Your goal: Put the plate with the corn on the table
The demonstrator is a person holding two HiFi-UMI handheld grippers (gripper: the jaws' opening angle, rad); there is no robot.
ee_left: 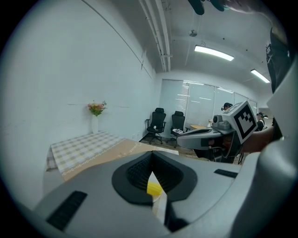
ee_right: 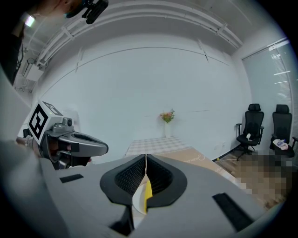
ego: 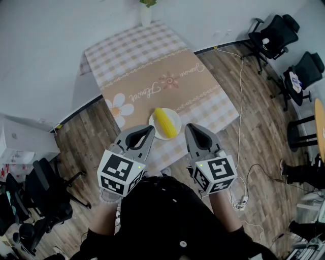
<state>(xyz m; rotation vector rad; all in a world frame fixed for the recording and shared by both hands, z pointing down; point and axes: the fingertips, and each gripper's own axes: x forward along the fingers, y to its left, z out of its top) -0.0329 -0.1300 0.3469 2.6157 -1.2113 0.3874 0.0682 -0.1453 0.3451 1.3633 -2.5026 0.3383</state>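
Note:
A white plate (ego: 172, 118) with a yellow corn cob (ego: 165, 122) rests on the table (ego: 152, 71), close to its near edge. My left gripper (ego: 149, 129) hovers just left of the plate and my right gripper (ego: 191, 128) just right of it, both shut with nothing between the jaws. In the left gripper view the corn (ee_left: 154, 188) and plate rim (ee_left: 159, 204) show through the slit under the closed left gripper (ee_left: 152, 154). The right gripper view shows the plate (ee_right: 138, 201) and corn (ee_right: 148, 195) the same way below the right gripper (ee_right: 145, 157).
The table wears a checked and beige cloth with a flower print (ego: 120, 106); a white vase (ego: 146, 14) stands at its far end by the wall. Office chairs (ego: 277, 33) stand at the right and others (ego: 40, 195) at the left. A cable and power strip (ego: 238, 203) lie on the wooden floor.

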